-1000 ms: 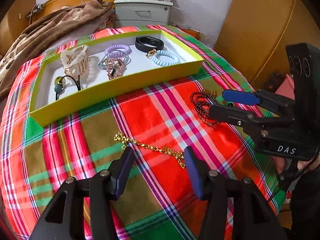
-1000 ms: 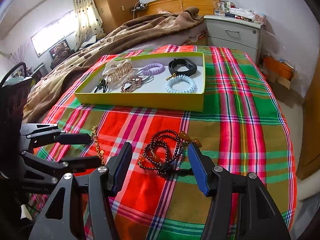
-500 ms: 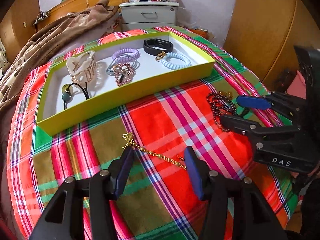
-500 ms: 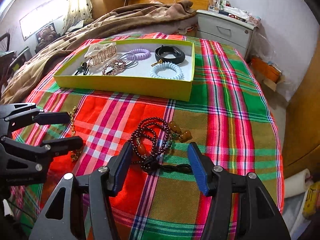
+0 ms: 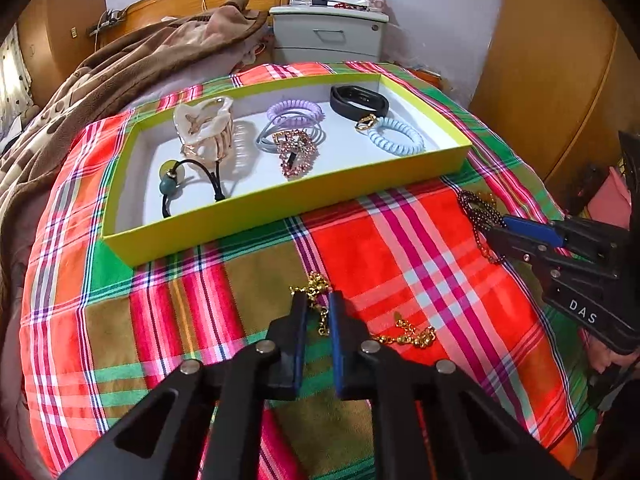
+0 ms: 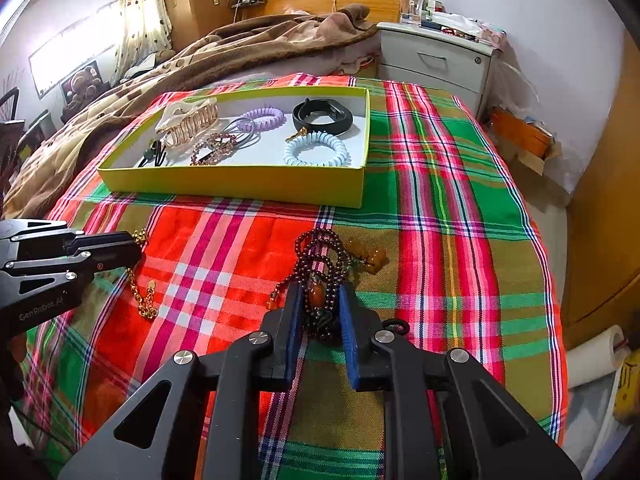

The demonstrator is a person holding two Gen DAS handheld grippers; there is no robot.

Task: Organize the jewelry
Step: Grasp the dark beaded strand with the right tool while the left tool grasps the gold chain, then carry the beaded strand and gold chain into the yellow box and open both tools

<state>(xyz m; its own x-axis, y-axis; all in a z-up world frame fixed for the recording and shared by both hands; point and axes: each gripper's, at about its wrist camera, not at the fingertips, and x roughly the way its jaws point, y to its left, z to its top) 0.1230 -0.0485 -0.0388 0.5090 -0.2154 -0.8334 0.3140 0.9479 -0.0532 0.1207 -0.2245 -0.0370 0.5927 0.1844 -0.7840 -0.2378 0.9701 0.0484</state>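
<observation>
Left gripper (image 5: 318,308) pinches gold chain (image 5: 412,334), right gripper (image 6: 320,300) beads (image 6: 320,256)

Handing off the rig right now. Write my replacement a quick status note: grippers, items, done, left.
Left gripper: shut on the gold chain bracelet, which lies on the plaid cloth.
Right gripper: jaws just closed in on the dark beaded bracelet, also on the cloth.
Done: hair clip, hair ties, coil bands and black band lie in the yellow tray.
Left: lift both bracelets into the tray.
</observation>
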